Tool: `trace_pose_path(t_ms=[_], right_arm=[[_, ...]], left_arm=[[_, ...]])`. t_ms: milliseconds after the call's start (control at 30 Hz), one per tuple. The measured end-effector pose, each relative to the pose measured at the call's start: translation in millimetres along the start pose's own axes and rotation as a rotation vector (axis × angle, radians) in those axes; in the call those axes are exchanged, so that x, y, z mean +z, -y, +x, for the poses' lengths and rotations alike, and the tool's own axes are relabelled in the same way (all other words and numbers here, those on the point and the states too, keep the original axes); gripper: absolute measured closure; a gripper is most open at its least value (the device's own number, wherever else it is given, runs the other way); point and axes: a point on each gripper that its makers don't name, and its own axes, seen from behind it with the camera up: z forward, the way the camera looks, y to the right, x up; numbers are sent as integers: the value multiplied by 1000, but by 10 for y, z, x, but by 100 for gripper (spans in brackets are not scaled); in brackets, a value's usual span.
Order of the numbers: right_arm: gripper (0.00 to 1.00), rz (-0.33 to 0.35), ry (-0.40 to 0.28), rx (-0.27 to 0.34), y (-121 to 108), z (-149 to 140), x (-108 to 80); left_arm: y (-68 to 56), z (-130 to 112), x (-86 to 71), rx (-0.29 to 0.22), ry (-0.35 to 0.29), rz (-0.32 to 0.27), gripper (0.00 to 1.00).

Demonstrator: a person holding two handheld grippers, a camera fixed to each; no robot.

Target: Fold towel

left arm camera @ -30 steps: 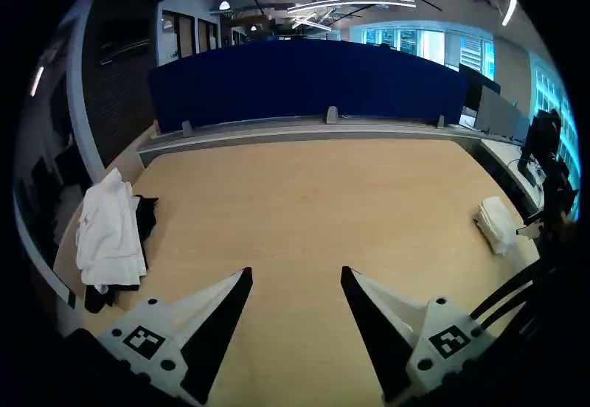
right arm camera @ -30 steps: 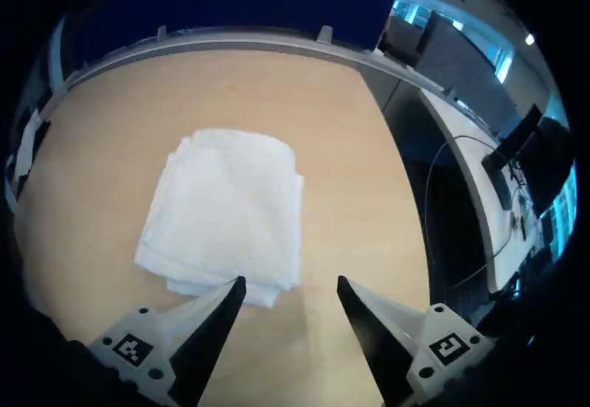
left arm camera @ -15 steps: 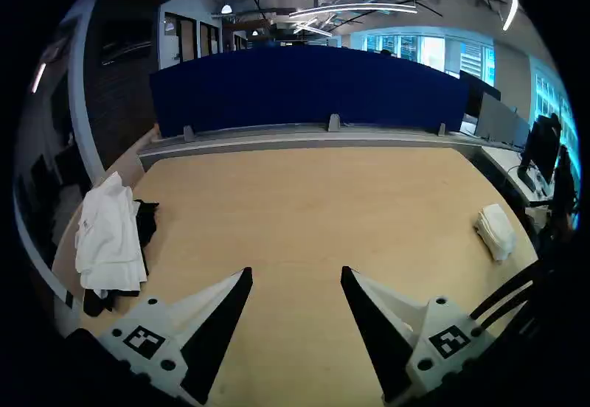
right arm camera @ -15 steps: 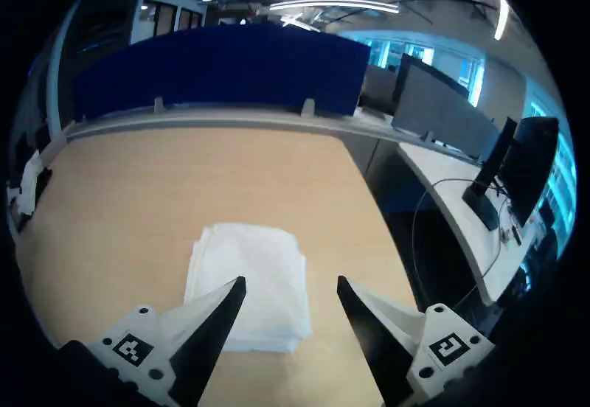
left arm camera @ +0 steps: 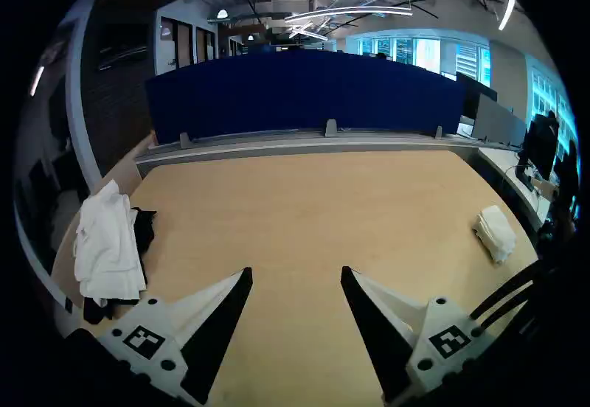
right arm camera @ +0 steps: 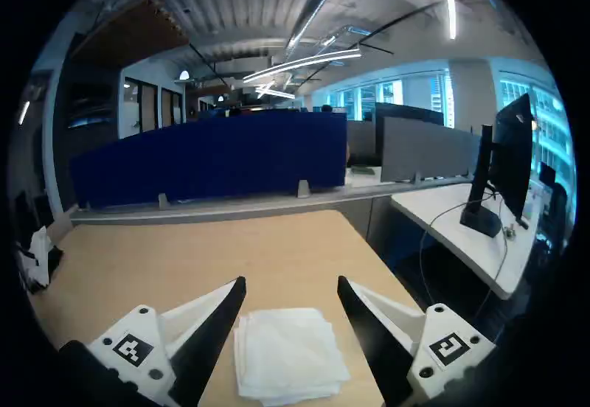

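- Fingers of the left claw (left arm camera: 295, 270) are pale plastic wedges with black inner faces. They are spread wide and hold nothing above the bare worktop (left arm camera: 317, 200).
- The right claw (right arm camera: 290, 282) is built the same and is likewise released. The folded towel (right arm camera: 289, 352) lies on the worktop below the gap between its fingers, gripped by neither.
- The folded towel is a white, soft, roughly square stack with layered edges, near the worktop's right-hand edge.
- The left gripper view shows it small at the far right of the smooth, light wood worktop. It is well apart from a rumpled white cloth (left arm camera: 107, 243) draped over a dark garment (left arm camera: 144, 226) at the left edge.
- The right gripper view shows a white desk (right arm camera: 457, 223) beside the worktop, carrying a black monitor (right arm camera: 509, 156).
- A blue partition (left arm camera: 310, 90) runs along the worktop's far edge.
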Motion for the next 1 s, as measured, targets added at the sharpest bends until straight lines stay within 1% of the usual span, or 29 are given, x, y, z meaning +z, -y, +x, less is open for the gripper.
trace_pose_path(t_ms=[67, 267, 467, 567, 767, 1000], right_arm=[[4, -9, -4, 4, -2, 1, -7], [4, -18, -21, -20, 44, 72, -44], [4, -5, -64, -15, 194, 259, -98], [4, 8, -85, -12, 301, 357, -136], [4, 42, -120, -31, 554, 544, -204], [4, 93, -153, -46, 955, 689, -235]], left_arm=[[14, 8, 2, 1, -3, 0, 11], [65, 55, 14, -7, -18, -1, 11], [87, 116, 25, -7, -38, -4, 11], [96, 164, 29, -1, -55, -5, 11], [111, 251, 49, 1, -80, -6, 11], [131, 329, 81, -7, -101, -12, 11]])
